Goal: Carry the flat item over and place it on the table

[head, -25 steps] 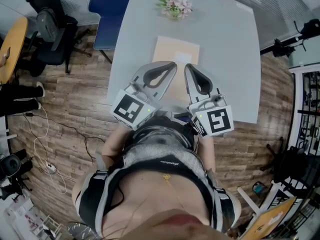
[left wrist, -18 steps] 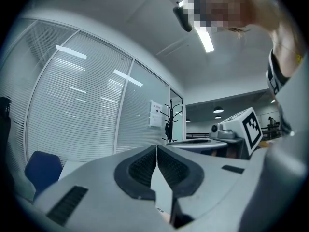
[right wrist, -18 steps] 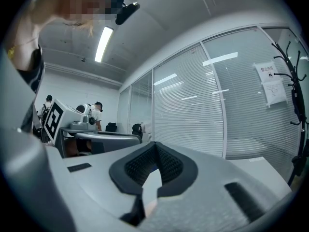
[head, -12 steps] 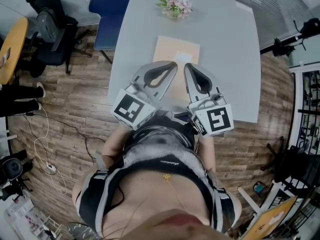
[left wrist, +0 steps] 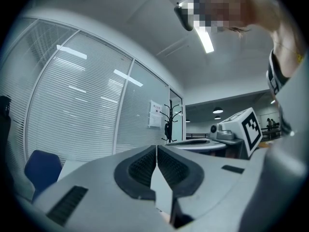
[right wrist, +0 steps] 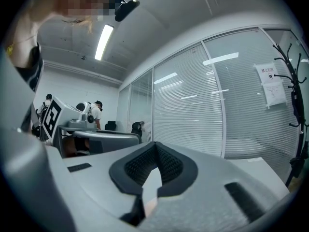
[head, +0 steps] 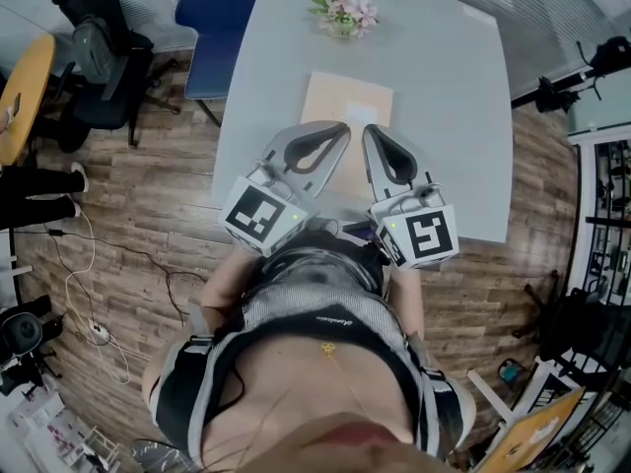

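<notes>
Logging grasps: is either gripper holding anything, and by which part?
Nothing is held. The left gripper and right gripper are both shut and empty; the flat tan item lies on the table.

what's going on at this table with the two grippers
A person stands at the near edge of the grey table, one hand-held gripper in each hand. The left hand-held gripper and the right hand-held gripper are both shut and empty, side by side, pointing across the table. The flat tan item already lies on the table, under and beyond their tips. Flowers sit at the far end.
</notes>
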Demonstrator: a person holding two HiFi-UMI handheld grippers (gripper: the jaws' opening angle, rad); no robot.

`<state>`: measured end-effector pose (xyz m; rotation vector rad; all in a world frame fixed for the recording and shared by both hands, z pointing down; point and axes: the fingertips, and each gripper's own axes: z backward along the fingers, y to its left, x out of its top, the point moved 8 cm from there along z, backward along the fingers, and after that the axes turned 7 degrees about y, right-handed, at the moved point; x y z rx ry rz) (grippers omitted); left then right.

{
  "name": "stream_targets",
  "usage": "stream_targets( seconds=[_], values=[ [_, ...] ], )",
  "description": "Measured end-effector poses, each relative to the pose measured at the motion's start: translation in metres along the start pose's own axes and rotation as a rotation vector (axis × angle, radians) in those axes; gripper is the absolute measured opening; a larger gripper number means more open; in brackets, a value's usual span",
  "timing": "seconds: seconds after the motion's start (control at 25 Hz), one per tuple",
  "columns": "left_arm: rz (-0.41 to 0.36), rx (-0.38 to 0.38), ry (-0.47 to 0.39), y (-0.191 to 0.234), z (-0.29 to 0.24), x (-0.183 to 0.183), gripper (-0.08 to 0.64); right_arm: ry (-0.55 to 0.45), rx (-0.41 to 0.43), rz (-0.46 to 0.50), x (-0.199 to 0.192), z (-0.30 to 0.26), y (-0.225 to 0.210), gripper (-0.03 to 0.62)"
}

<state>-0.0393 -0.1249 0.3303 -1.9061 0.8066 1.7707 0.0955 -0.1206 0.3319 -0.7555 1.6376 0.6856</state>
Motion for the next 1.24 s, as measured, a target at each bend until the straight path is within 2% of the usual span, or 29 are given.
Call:
stream_targets(
  seconds=[0.36, 1.24],
  values=[
    [-0.004, 0.013, -0.024, 0.000, 0.000, 0.002, 0.012, -0.006, 0.000, -0.011, 0.002, 0.003, -0.001, 0.002],
    [0.010, 0.019, -0.007, 0.003, -0.010, 0.002, 0.012, 0.015, 0.012, 0.006, -0.001, -0.004, -0.006, 0.002]
  ],
)
